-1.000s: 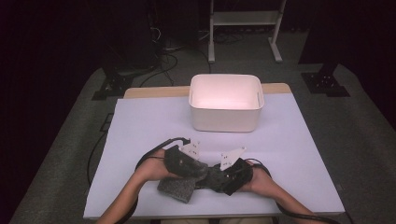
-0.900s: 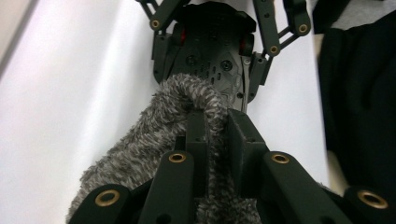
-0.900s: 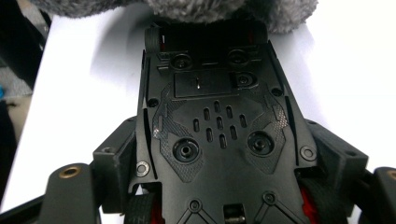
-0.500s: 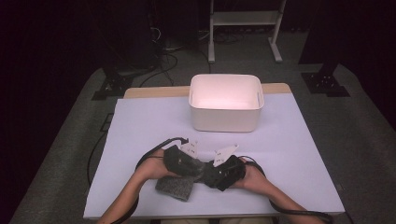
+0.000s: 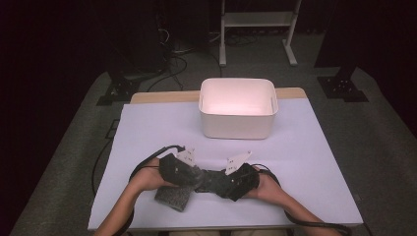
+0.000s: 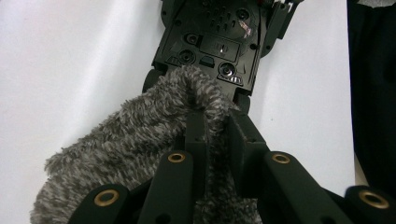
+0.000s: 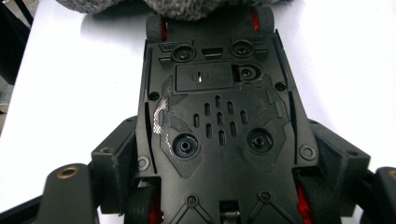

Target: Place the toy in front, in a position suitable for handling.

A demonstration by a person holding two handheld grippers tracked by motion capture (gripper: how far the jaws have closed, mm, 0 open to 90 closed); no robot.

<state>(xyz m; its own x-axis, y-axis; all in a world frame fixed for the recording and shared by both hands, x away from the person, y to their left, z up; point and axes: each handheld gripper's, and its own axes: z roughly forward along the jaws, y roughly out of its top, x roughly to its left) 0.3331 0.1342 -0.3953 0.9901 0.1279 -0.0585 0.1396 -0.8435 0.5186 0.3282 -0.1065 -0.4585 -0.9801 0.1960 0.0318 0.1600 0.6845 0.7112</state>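
Low in the high view, just left of centre, the left tongs (image 5: 189, 178) are clamped on a fuzzy grey knitted cloth (image 5: 173, 196), a fold of it pinched between the black pads (image 6: 198, 133). The right tongs (image 5: 221, 183) grip a black plastic toy car (image 7: 219, 121) by its flanks (underside up, red showing at the wheels). Cloth meets the car's far end. A white plastic bin (image 5: 238, 109) sits higher up on the white bench (image 5: 147, 132)

— What do we feel here?
— A fuzzy grey cloth (image 6: 126, 140), rough-piled, and a toy car (image 7: 219, 121) of matt black plastic; we see its screwed underside. The tub (image 5: 238, 129) looks smooth plastic.
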